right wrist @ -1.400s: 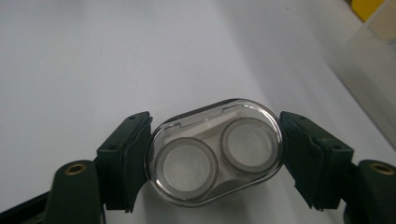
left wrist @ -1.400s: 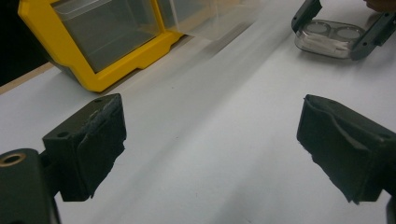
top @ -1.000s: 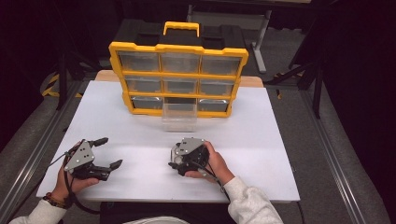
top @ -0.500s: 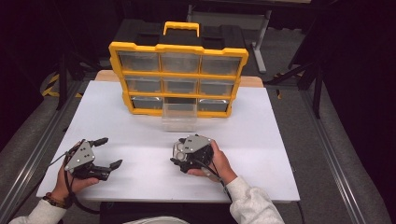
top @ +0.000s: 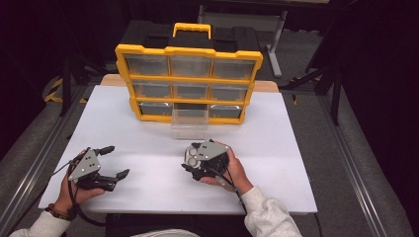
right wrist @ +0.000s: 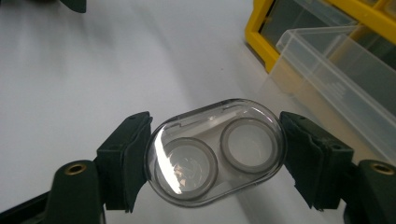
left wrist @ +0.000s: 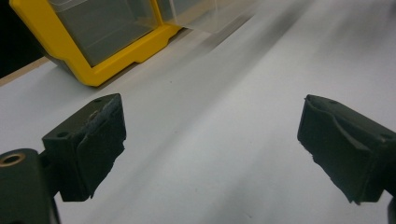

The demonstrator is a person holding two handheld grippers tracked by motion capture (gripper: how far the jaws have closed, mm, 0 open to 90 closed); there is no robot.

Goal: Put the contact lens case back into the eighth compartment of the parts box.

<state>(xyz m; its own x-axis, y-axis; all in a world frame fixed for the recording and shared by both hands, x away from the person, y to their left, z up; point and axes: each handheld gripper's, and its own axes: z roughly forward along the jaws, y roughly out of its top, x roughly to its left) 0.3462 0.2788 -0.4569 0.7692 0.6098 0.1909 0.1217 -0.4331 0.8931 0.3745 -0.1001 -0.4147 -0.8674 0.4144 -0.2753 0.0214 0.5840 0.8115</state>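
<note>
A clear plastic lens case (right wrist: pixel 215 151) with two round wells sits clamped between the jaws of my right gripper (right wrist: pixel 215 161), held just above the white table (top: pixel 276 148). In the high view, that right gripper (top: pixel 191 161) is at the front centre, pointing left, and the case (top: pixel 193 154) faces up. My left gripper (top: pixel 118 161) rests at the front left, its jaws wide apart with nothing between them (left wrist: pixel 210 149). A clear drawer (top: pixel 189 121) is pulled out from the bottom row of the yellow organizer (top: pixel 188 81).
The yellow organizer (right wrist: pixel 261 37) stands upright at the back of the table with several clear drawers and a carry handle. The pulled-out drawer (right wrist: pixel 336 79) lies just beyond my right gripper. Dark floor and metal rails flank the table.
My right hand has shifted a little and turned the lens case slightly. The left gripper has stayed where it was.
</note>
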